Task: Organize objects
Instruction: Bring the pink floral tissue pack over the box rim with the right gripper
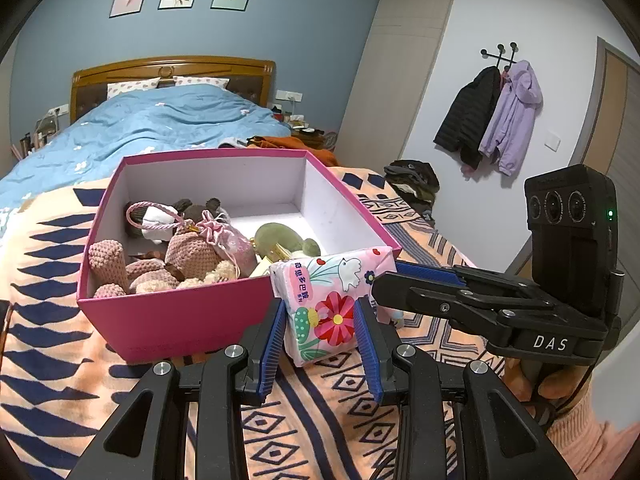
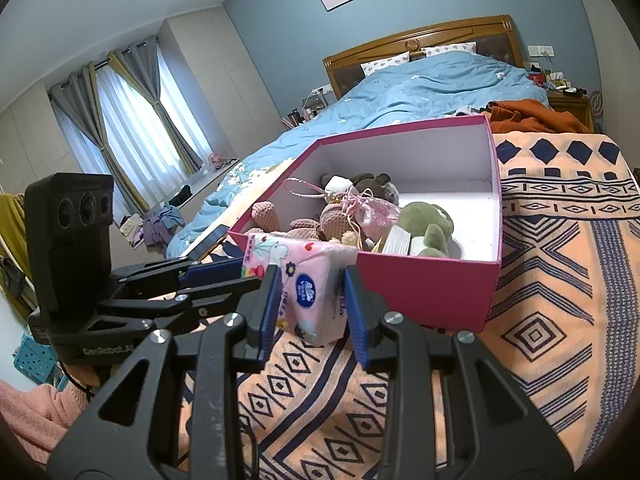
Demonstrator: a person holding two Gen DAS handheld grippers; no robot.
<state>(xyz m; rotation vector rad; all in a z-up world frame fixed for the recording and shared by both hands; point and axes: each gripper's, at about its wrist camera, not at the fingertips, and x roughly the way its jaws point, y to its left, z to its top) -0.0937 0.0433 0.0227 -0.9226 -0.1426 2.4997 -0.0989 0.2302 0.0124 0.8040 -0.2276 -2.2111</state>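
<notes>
A pink flowered tissue pack (image 1: 328, 304) is held upright above the patterned blanket, just in front of the open pink box (image 1: 176, 316). My left gripper (image 1: 320, 312) is shut on its lower part. My right gripper (image 2: 310, 292) is shut on the same pack (image 2: 304, 280) from the other side; its fingers (image 1: 420, 276) show at the pack's right in the left wrist view. The box (image 2: 432, 296) holds crocheted pink toys (image 1: 160, 264), a pink drawstring pouch (image 1: 228, 236) and a green plush (image 2: 428, 224).
The orange and navy blanket (image 1: 340, 420) covers the foot of a bed with a blue duvet (image 1: 160, 124). Coats (image 1: 492, 116) hang on the right wall. A phone (image 2: 208, 240) lies left of the box. Clothes lie on the floor by the window (image 2: 156, 220).
</notes>
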